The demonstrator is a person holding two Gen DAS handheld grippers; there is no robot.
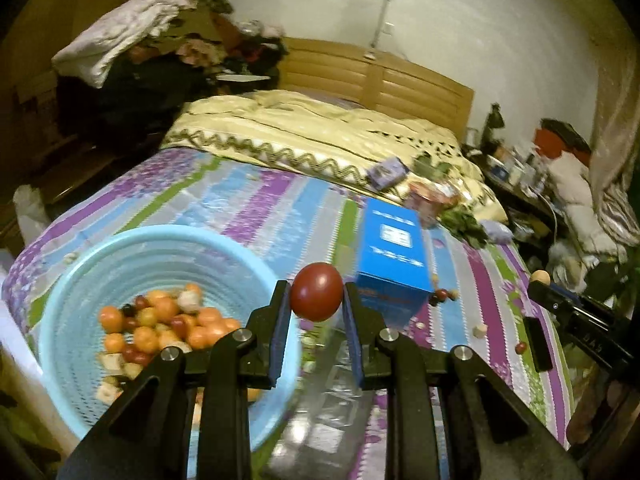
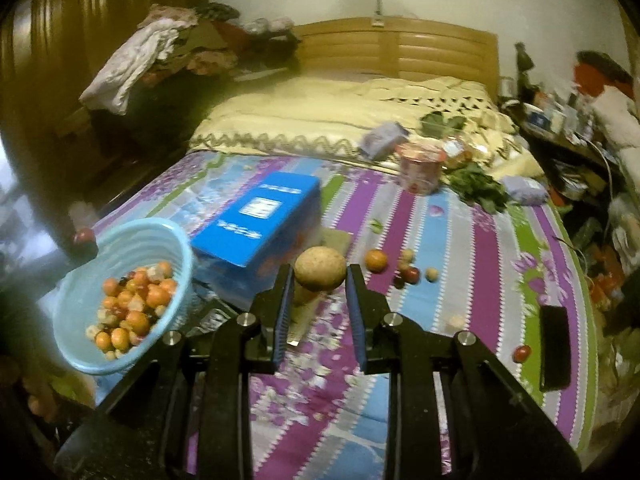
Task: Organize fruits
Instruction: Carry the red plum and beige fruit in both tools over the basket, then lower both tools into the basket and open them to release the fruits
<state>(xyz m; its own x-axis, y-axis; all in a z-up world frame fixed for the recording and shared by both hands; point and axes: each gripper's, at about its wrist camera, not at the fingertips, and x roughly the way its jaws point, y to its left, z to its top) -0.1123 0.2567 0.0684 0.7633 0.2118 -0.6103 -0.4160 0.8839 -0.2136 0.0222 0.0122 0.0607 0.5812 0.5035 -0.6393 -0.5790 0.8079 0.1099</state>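
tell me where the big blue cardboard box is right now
The big blue cardboard box lies on the striped bedsheet, just right of the light blue plastic basket of fruit in the right wrist view, beyond the gripper tips.

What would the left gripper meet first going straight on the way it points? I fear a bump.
Probably the blue cardboard box, lying just past the dark red round fruit that the left gripper holds; the pale blue plastic basket sits off-line. Depth is unclear.

Red fruit (image 1: 316,297) pinched in the left hand-held gripper (image 1: 316,300), just right of the blue basket (image 1: 160,240) of mixed fruits
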